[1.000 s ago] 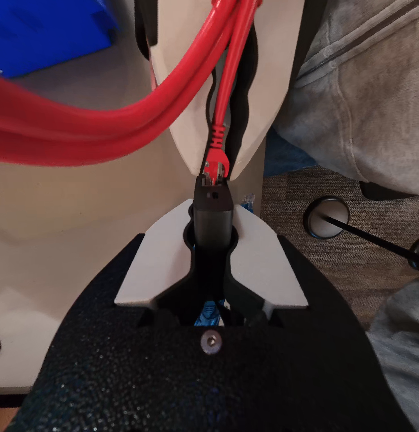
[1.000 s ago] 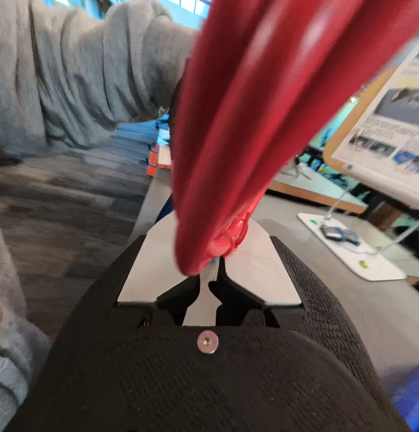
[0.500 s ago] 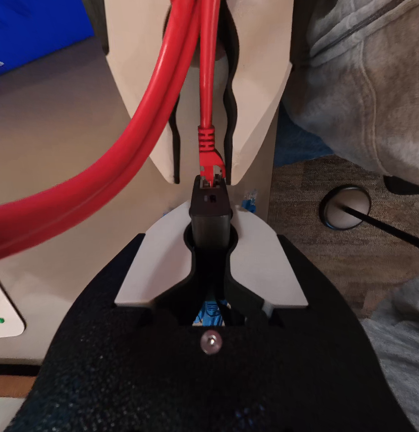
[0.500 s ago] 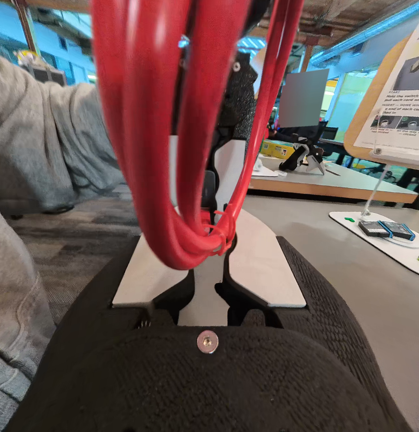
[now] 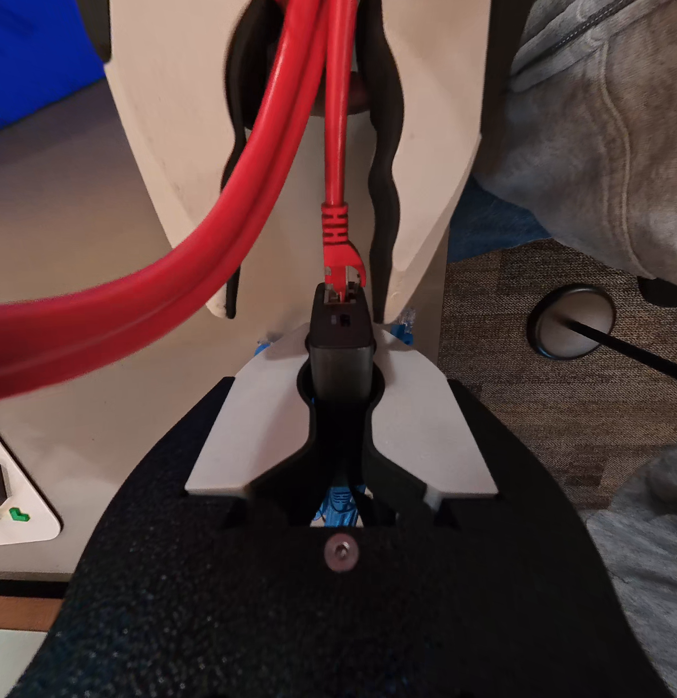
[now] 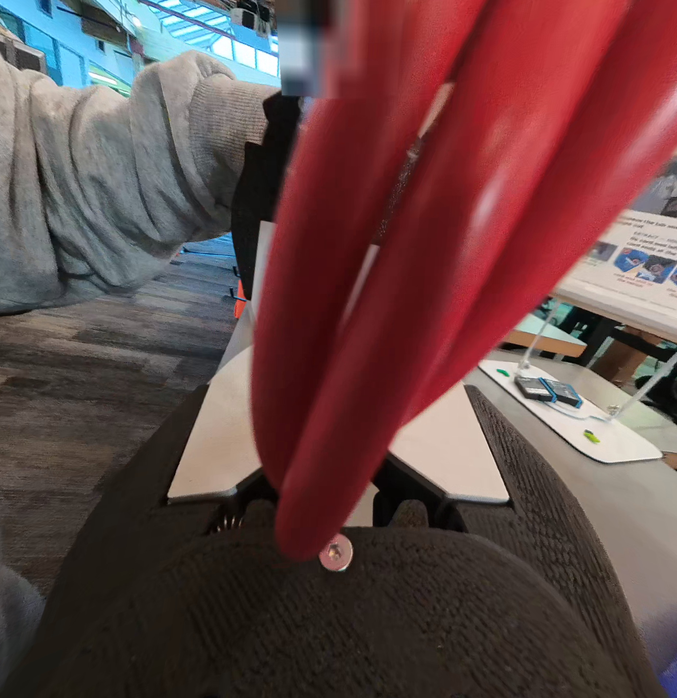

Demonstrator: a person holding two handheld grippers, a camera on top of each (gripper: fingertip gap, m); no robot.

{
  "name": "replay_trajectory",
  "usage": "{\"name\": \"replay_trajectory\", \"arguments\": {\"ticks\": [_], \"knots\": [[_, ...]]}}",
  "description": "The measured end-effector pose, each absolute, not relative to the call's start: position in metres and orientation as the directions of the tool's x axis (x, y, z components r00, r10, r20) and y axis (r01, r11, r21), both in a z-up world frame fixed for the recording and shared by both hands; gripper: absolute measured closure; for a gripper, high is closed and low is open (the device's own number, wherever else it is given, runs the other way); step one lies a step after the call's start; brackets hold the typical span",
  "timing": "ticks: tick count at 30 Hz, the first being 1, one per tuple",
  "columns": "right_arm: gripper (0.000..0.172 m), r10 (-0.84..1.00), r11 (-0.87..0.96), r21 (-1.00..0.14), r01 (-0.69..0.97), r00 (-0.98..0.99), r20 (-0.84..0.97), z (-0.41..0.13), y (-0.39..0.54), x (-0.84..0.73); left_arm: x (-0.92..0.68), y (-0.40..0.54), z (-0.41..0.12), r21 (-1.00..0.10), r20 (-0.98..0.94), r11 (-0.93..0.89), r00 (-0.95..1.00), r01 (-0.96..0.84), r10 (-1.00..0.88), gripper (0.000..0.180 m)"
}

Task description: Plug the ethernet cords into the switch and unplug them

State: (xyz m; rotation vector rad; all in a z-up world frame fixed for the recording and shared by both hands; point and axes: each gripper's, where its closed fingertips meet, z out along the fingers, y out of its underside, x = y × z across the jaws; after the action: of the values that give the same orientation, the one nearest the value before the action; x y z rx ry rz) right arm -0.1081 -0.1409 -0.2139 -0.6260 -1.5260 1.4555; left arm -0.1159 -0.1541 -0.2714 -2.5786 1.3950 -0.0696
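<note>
In the left wrist view my left gripper [image 5: 340,362] is shut on a small black switch [image 5: 340,328] and holds it upright above the table edge. A red ethernet cord [image 5: 335,151] comes down from above, and its plug [image 5: 342,275] sits in the switch's top port. My right gripper [image 5: 306,313] reaches in from above, open. Its white fingers [image 5: 423,189] stand either side of the cord with a gap on both sides. In the right wrist view blurred loops of the red cord [image 6: 329,302] hang across that gripper and hide its fingertips.
Blue ethernet plugs [image 5: 405,325] lie on the beige table [image 5: 83,226] under the switch. A white mat [image 6: 612,442] with two small black blocks is at the right. A person's grey sleeve [image 6: 102,170], a blue bin [image 5: 34,56] and carpet with a chair foot [image 5: 571,325] are around. Spacing between my two grippers at the tips: around 5 cm.
My right gripper was shut on the red plug's boot at the switch. Its fingers have since spread wide and let go. The plug stays in the switch. The cord loops swung across the right camera.
</note>
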Motion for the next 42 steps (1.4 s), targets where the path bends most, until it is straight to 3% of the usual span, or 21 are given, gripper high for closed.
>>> {"name": "replay_trajectory", "arguments": {"ticks": [1, 2, 4, 7, 14, 19, 24, 27, 32, 37, 42], "knots": [[0.13, 0.849, 0.187, -0.956, -0.226, -0.452, 0.273, -0.214, -0.14, -0.108, -0.115, -0.154, -0.271, -0.209, -0.058, -0.531, 0.552, -0.821, -0.832, 0.159], [0.13, 0.849, 0.195, -0.954, -0.229, -0.447, 0.281, -0.214, -0.14, -0.108, -0.115, -0.154, -0.271, -0.217, -0.06, -0.531, 0.554, -0.819, -0.83, 0.159], [0.064, 0.849, 0.22, -0.948, -0.229, -0.434, 0.302, -0.215, -0.139, -0.108, -0.114, -0.152, -0.272, -0.243, -0.067, -0.526, 0.555, -0.815, -0.829, 0.158], [0.066, 0.861, 0.271, -0.939, -0.211, -0.384, 0.334, -0.217, -0.133, -0.111, -0.118, -0.144, -0.275, -0.29, -0.134, -0.525, 0.577, -0.8, -0.806, 0.158], [0.141, 0.87, 0.27, -0.951, -0.153, -0.386, 0.309, -0.22, -0.125, -0.113, -0.126, -0.133, -0.273, -0.381, -0.229, -0.574, 0.676, -0.725, -0.701, 0.158], [0.146, 0.852, 0.149, -0.984, -0.103, -0.491, 0.18, -0.222, -0.127, -0.111, -0.129, -0.143, -0.272, -0.385, -0.118, -0.605, 0.688, -0.696, -0.716, 0.159], [0.146, 0.845, 0.167, -0.986, 0.002, -0.516, 0.142, -0.239, -0.121, -0.114, -0.132, -0.146, -0.277, -0.358, -0.038, -0.636, 0.692, -0.683, -0.721, 0.159], [0.142, 0.868, 0.057, -0.997, 0.046, -0.497, 0.027, -0.239, -0.113, -0.118, -0.136, -0.142, -0.271, -0.411, -0.009, -0.65, 0.715, -0.64, -0.699, 0.159], [0.139, 0.867, -0.014, -1.0, 0.017, -0.497, -0.021, -0.232, -0.109, -0.119, -0.137, -0.134, -0.255, -0.518, 0.033, -0.66, 0.759, -0.544, -0.651, 0.159], [0.159, 0.855, -0.004, -0.996, -0.09, -0.517, 0.043, -0.218, -0.118, -0.11, -0.12, -0.137, -0.26, -0.512, 0.113, -0.683, 0.747, -0.521, -0.655, 0.159], [0.163, 0.809, -0.12, -0.989, -0.09, -0.586, -0.044, -0.21, -0.123, -0.104, -0.114, -0.134, -0.25, -0.572, 0.176, -0.681, 0.743, -0.457, -0.646, 0.159]]}}
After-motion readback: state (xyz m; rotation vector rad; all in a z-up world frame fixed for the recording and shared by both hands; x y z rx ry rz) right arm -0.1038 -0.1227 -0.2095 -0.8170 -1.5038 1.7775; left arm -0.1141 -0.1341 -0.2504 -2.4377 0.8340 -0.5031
